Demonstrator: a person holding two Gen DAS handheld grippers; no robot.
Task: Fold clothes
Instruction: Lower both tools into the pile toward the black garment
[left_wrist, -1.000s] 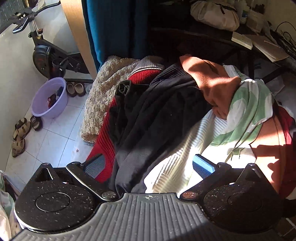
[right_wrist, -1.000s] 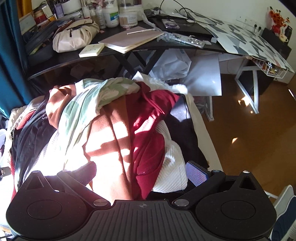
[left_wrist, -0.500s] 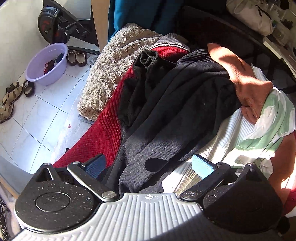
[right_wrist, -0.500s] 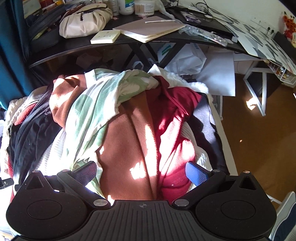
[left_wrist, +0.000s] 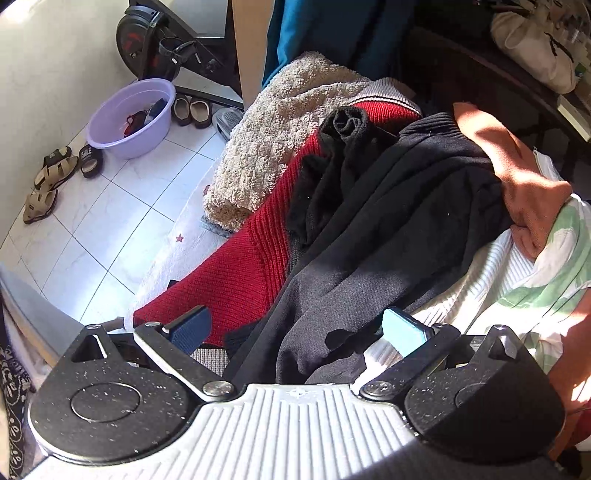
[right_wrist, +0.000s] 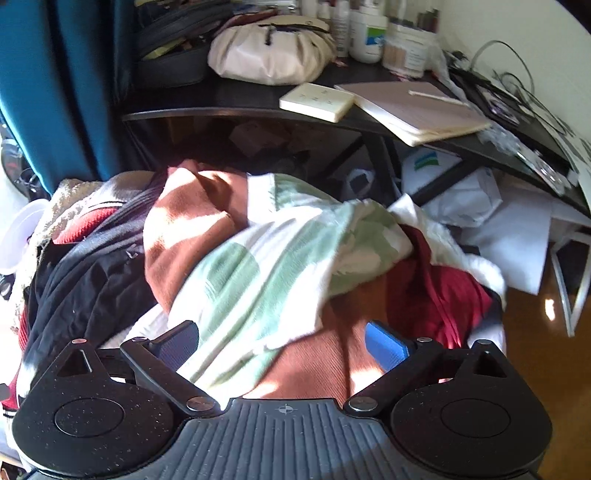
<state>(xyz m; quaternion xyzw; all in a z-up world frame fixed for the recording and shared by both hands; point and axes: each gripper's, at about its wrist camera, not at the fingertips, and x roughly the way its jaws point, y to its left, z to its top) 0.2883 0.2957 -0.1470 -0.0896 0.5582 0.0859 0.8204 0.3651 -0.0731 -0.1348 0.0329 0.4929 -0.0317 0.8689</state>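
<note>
Black sweater (left_wrist: 388, 229) lies lengthwise away from the wide-open left hand-held gripper (left_wrist: 295, 328); right hand-held gripper (right_wrist: 284, 343), jaws just narrowing yet unclamped, tilts down over a green-and-white garment (right_wrist: 266, 280).

Harsh sun patches, deep shadows, fisheye-bent edges, right view blurred.

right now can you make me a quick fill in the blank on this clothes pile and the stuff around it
1. The basin on the tiled floor is ____ in colour.
2. The curtain behind the pile is ____.
3. The knit sweater beside the black garment is ____.
4. Between the right gripper fingers lies a white cloth patterned in ____.

Missing words: purple; blue; red; green
</note>
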